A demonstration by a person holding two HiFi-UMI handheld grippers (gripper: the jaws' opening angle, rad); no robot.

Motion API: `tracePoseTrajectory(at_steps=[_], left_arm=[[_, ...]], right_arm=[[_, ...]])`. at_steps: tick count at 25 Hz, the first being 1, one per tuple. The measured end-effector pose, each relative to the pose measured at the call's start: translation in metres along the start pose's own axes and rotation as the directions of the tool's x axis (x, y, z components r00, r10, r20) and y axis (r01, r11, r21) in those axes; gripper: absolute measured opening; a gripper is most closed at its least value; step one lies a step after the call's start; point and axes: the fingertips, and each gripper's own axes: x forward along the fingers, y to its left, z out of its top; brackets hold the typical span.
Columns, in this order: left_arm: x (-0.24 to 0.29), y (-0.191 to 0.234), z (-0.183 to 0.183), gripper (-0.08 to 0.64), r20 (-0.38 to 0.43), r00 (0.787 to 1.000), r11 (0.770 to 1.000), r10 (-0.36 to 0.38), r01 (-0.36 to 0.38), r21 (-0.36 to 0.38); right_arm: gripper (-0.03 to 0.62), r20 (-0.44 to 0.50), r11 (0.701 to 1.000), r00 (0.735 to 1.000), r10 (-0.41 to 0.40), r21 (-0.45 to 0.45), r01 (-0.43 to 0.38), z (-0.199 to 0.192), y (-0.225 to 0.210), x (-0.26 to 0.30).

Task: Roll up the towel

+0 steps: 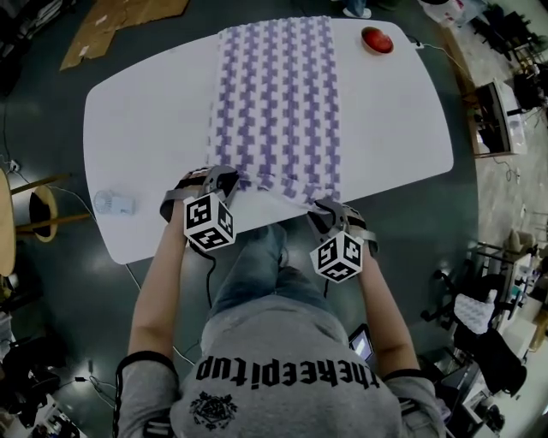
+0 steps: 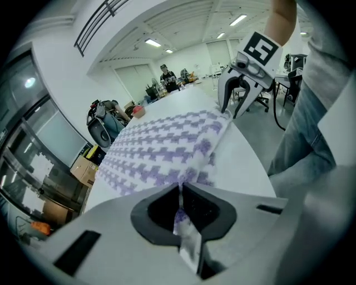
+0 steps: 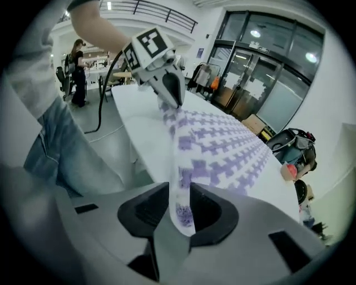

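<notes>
While left claw (image 1: 228,178) pinches the towel (image 1: 278,94) at the table (image 1: 145,111) rim, right claw (image 1: 324,206) gapes around its near edge.

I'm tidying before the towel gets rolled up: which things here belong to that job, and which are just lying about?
Job: towel; left gripper, shut on its near edge; right gripper, jaws apart around that edge; table.
Lying about: red round object at the far corner; small clear object near the left edge; cardboard on the floor.
</notes>
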Motion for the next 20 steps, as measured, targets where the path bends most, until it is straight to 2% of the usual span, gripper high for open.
tracePoseTrajectory(at_steps=[2, 3, 4, 9, 16, 20], left_arm=[[0.002, 0.000, 0.000, 0.029, 0.000, 1.000, 1.000, -0.008, 0.008, 0.003], [0.002, 0.000, 0.000, 0.029, 0.000, 1.000, 1.000, -0.011, 0.011, 0.006], [0.003, 0.000, 0.000, 0.029, 0.000, 1.000, 1.000, -0.013, 0.013, 0.010], [0.008, 0.005, -0.001, 0.029, -0.002, 1.000, 1.000, -0.016, 0.016, 0.013], [0.021, 0.018, 0.001, 0.029, -0.009, 1.000, 1.000, -0.014, 0.014, 0.026], [0.033, 0.032, 0.002, 0.029, -0.014, 1.000, 0.999, -0.009, 0.010, 0.032]], right_arm=[[0.111, -0.051, 0.998, 0.998, -0.037, -0.057, 0.034, -0.011, -0.002, 0.008], [0.082, -0.068, 0.995, 0.996, -0.062, -0.077, 0.056, -0.015, -0.006, 0.008], [0.004, -0.077, 0.994, 0.994, -0.079, -0.084, 0.073, -0.016, -0.010, 0.007], [0.000, -0.054, 0.995, 0.993, -0.101, 0.004, 0.101, -0.010, -0.042, -0.003], [0.000, -0.054, 0.980, 0.978, -0.201, -0.019, 0.200, 0.000, -0.094, 0.010], [0.000, -0.064, 0.974, 0.972, -0.225, -0.013, 0.225, 0.001, -0.122, 0.025]])
